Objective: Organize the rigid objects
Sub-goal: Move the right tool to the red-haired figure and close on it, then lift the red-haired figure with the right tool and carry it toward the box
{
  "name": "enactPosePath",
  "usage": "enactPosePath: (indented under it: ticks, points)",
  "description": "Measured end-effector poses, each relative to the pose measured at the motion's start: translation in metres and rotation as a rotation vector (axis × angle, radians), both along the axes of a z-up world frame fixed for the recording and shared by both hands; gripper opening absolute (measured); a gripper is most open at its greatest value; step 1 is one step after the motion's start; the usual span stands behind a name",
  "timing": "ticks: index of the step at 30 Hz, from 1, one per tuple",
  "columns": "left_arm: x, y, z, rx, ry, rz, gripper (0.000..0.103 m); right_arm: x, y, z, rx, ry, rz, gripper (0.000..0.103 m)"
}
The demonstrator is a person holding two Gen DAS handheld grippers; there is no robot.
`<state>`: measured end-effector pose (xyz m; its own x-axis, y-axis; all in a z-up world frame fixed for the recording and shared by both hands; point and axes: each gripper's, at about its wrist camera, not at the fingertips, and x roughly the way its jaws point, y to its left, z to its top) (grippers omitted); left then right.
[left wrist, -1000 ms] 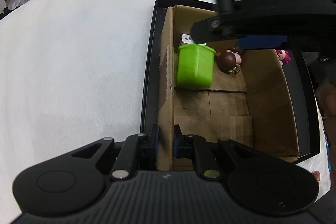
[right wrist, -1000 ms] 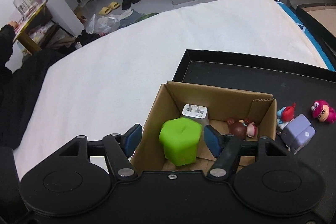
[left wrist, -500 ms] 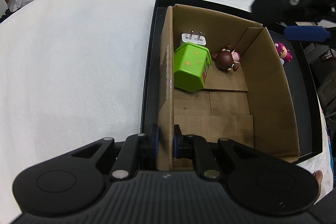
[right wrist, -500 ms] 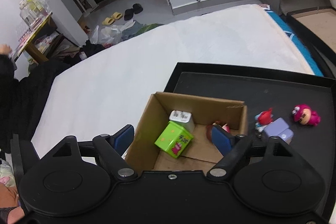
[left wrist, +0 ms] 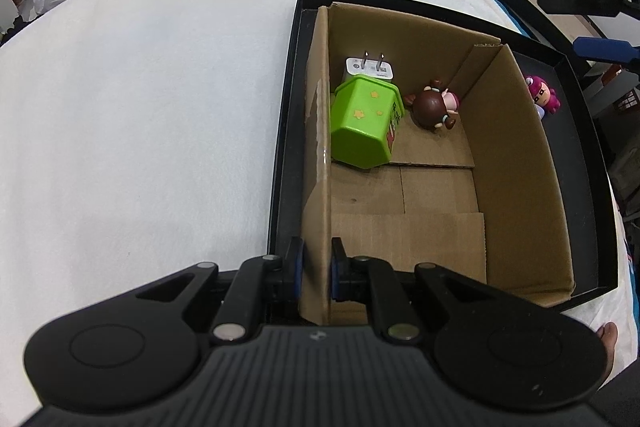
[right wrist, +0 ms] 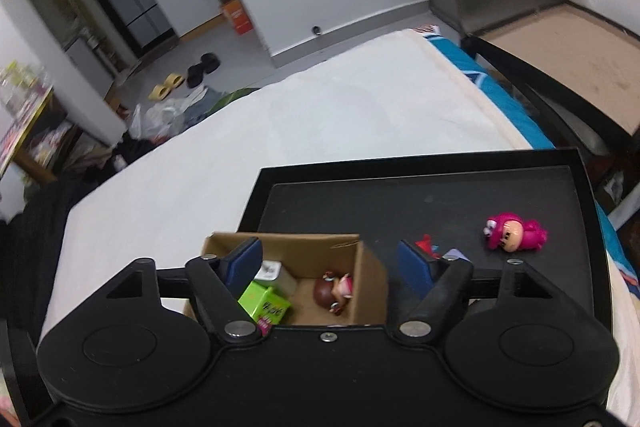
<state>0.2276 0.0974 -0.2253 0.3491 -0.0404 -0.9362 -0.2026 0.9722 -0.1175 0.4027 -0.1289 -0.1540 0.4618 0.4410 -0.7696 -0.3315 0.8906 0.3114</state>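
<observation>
A cardboard box [left wrist: 516, 163] stands on a black tray [left wrist: 286, 131]. Inside lie a green box [left wrist: 362, 125], a white charger plug [left wrist: 368, 69] and a brown-haired doll [left wrist: 432, 105]. My left gripper [left wrist: 316, 267] is shut on the box's left wall near its front corner. My right gripper [right wrist: 330, 265] is open and empty, high above the box [right wrist: 372, 283]. A pink figure [right wrist: 514, 231] lies on the tray [right wrist: 440, 195], with a red figure [right wrist: 426, 241] and a lilac piece [right wrist: 456, 253] partly hidden behind my right finger.
The tray rests on a white bed surface [left wrist: 140, 107]. A second black tray with a brown bottom [right wrist: 560, 59] sits at the far right. Shoes and bags lie on the floor beyond the bed.
My right gripper let go of the green box into the cardboard box, then rose up and back to the right. The left gripper has kept its hold on the box wall.
</observation>
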Motion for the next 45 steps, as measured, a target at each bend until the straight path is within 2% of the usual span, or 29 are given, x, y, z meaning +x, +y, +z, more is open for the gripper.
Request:
enactPosePath:
  ticks: [5,9,11,18,30,38,45]
  points:
    - [-0.001,-0.002,-0.002,0.003,0.003,-0.001,0.011,0.016,-0.020,-0.011,0.016,0.049,-0.081,0.060]
    - [0.000,-0.002,-0.003,0.005,0.005,-0.003,0.011,0.026,-0.034,-0.028,0.031,0.110,-0.124,0.047]
    - [0.000,-0.002,-0.003,0.004,0.005,-0.003,0.011,0.029,-0.037,-0.036,0.034,0.136,-0.134,0.043]
    - [0.000,-0.002,-0.005,0.004,0.005,-0.007,0.011,0.041,-0.034,-0.055,0.013,0.179,-0.165,0.043]
    - [0.002,-0.001,-0.008,0.001,0.013,-0.003,0.011,0.060,-0.007,-0.087,-0.117,0.139,-0.160,0.043]
    - [0.007,-0.003,-0.008,0.014,0.013,-0.001,0.012,0.061,-0.008,-0.094,-0.134,0.157,-0.113,0.029]
    - [0.009,-0.002,-0.006,0.022,0.016,0.011,0.011,0.061,-0.008,-0.093,-0.162,0.183,-0.126,0.028]
